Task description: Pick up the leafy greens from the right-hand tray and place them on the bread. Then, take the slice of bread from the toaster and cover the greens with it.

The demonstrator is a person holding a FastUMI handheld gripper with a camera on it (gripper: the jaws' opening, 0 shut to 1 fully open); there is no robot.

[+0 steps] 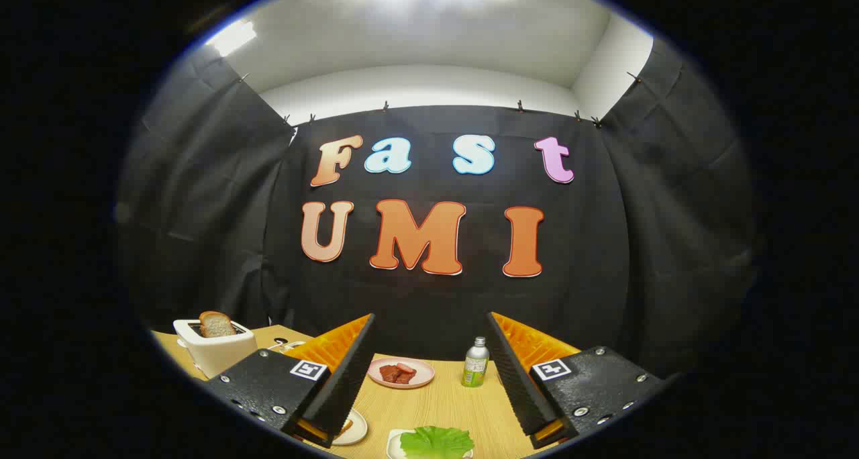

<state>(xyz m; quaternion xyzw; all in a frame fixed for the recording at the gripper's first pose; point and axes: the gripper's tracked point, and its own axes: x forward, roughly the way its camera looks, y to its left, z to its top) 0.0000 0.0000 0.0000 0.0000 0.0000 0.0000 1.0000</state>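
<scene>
- The tool (pixel 429 392) hangs above the pale wooden desk (pixel 436 405) with its two fingers spread wide, holding nothing.
- The crinkled green lettuce leaf (pixel 436 441) lies on a small white tray (pixel 393 443) just below and between the fingertips, near the desk's front edge.
- To lift it well, I would tip the tool downward, centre the leaf between the fingers and pinch it near its middle, so that it does not fold or slip.
- Beside the left finger sits a round white plate (pixel 353 428) with a bit of toasted bread (pixel 345 425) showing, likely the target.
- Beyond the fingers stand a pink plate of red meat slices (pixel 401 372) and a small green-labelled metal bottle (pixel 475 363), both well apart from the leaf.
- A white toaster (pixel 215 347) with a browned bread slice (pixel 216 324) standing in its slot waits off to the left.
</scene>
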